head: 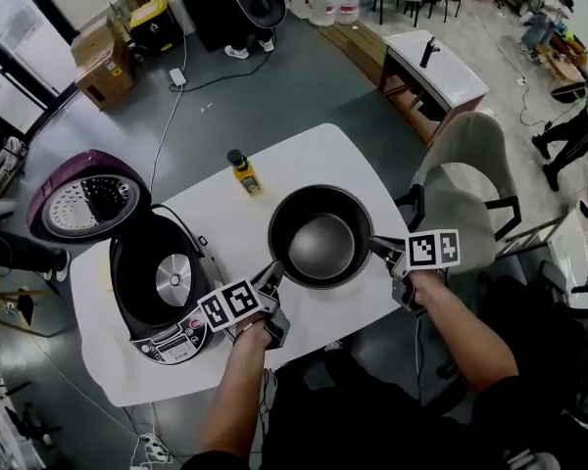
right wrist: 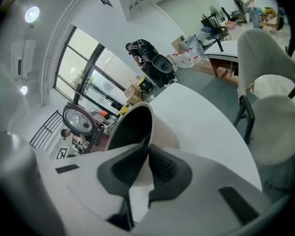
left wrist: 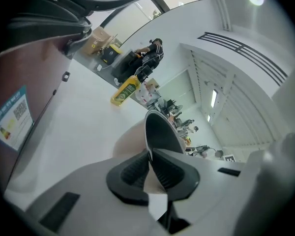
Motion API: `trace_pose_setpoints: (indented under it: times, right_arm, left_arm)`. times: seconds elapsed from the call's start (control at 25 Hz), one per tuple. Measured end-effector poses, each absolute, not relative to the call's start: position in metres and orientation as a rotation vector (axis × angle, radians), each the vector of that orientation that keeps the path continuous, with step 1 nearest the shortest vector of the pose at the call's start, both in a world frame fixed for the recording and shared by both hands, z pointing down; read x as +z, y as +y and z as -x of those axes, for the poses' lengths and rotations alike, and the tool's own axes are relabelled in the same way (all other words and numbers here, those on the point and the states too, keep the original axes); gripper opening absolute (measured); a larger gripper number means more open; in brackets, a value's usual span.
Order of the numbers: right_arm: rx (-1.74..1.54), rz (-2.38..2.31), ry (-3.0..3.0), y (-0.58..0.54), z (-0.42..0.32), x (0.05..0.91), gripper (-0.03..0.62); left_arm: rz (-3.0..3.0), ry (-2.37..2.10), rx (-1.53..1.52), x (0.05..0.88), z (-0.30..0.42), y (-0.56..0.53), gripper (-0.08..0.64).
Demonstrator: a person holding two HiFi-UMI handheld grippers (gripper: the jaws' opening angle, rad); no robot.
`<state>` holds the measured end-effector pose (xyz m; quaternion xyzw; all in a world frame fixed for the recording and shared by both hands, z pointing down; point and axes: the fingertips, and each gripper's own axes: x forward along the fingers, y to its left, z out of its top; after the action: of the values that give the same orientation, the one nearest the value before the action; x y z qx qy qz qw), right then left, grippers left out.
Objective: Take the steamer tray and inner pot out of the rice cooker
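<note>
The dark inner pot [head: 320, 238] is out of the rice cooker [head: 162, 282] and low over the white table [head: 323, 150], right of the cooker; whether it rests on the table I cannot tell. My left gripper [head: 271, 280] is shut on the pot's near-left rim, and my right gripper [head: 380, 251] is shut on its right rim. In the left gripper view the pads [left wrist: 137, 168] pinch the thin pot wall [left wrist: 160, 132]. The right gripper view shows the same grip, pads [right wrist: 162, 163] on the pot's rim [right wrist: 130, 127]. The cooker's lid [head: 86, 204] stands open and its cavity is empty. No steamer tray is in view.
A yellow bottle with a black cap [head: 245, 174] stands on the table behind the pot. A grey chair [head: 461, 194] sits at the table's right side. Cardboard boxes [head: 103, 62] and cables lie on the floor beyond.
</note>
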<state>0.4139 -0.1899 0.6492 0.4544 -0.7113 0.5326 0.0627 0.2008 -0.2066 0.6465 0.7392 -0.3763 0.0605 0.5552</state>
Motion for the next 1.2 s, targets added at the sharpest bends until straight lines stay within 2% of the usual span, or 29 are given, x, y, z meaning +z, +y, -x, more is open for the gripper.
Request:
trace_pose_setpoints:
  times: [0.16, 0.24, 0.32, 0.52, 0.88, 1.2]
  right_arm:
    - [1.519, -1.396, -2.187, -0.191, -0.414, 0.649, 0.063]
    - [1.436, -1.439, -2.184, -0.192, -0.419, 0.645, 0.174]
    - [1.357, -1.515, -2.182, -0.194, -0.427, 0.635, 0.183]
    - [1.156, -1.676, -2.270, -0.200, -0.423, 0.578, 0.190]
    - [0.588, -1.651, -2.658, -0.208, -0.329, 0.426, 0.186]
    - [0.136, -1.453, -2.822, -0.206, -0.217, 0.348, 0.121]
  left_arm:
    - [-1.756, -0.909, 0.124, 0.647, -0.198, -0.207, 0.041]
    - [-1.793, -0.945, 0.122, 0.639, -0.195, -0.210, 0.120]
    - [-1.855, -0.990, 0.145, 0.623, -0.189, -0.211, 0.173]
    - [-2.144, -1.171, 0.238, 0.549, -0.172, -0.215, 0.241]
    - [-2.424, -1.505, 0.115, 0.427, -0.123, -0.211, 0.190]
    - [-2.519, -1.771, 0.155, 0.368, -0.042, -0.194, 0.115]
